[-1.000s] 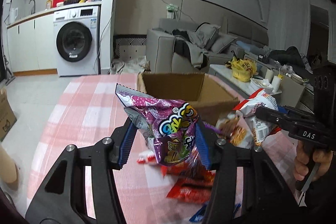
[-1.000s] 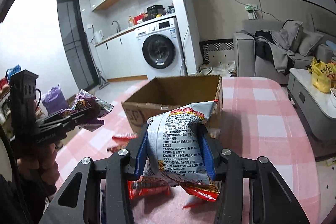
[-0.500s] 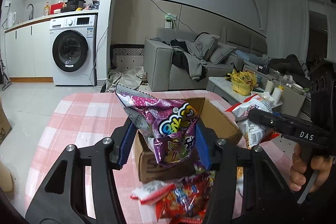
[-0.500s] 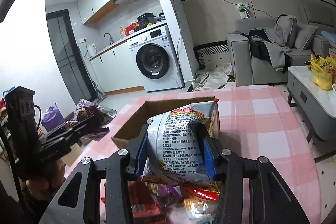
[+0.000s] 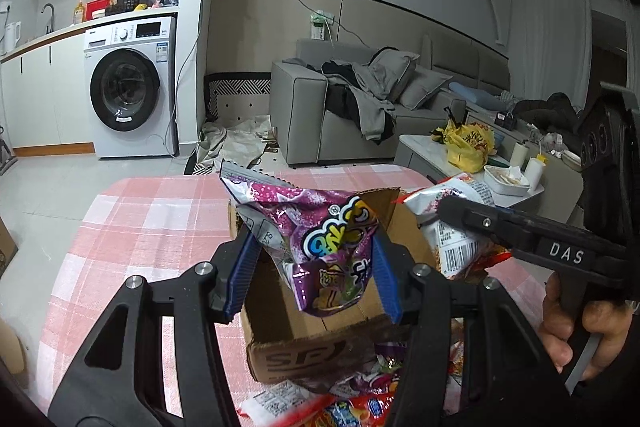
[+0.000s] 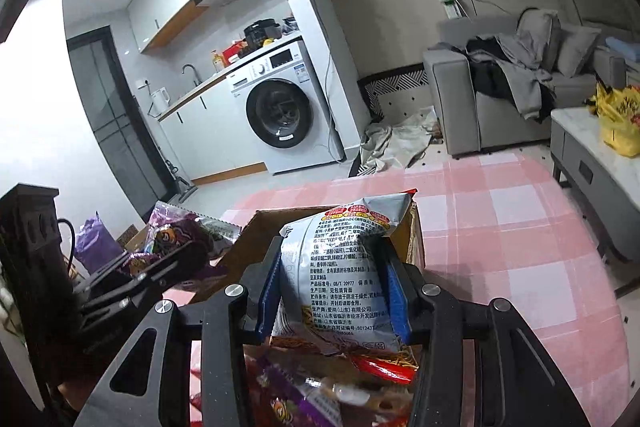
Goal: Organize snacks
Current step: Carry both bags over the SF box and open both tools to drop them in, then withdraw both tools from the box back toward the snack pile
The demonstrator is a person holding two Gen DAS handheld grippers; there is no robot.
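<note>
My left gripper (image 5: 314, 273) is shut on a purple snack bag (image 5: 320, 239) and holds it over the open cardboard box (image 5: 304, 351). My right gripper (image 6: 330, 285) is shut on a silver-grey snack bag with red trim (image 6: 344, 267), also above the box (image 6: 244, 247). The right gripper and its bag show at the right of the left wrist view (image 5: 456, 231). The left gripper and purple bag show at the left of the right wrist view (image 6: 180, 239). Loose snack packets (image 5: 352, 399) lie in front of the box.
The box stands on a table with a pink checked cloth (image 5: 132, 227). More packets lie below my right gripper (image 6: 304, 399). Behind are a washing machine (image 5: 128, 87), a grey sofa (image 5: 360, 99) and a low table with a yellow bag (image 5: 466, 145).
Both grippers have risen and moved forward with their bags, from short of the box to above its opening. The box now sits lower and closer in both views.
</note>
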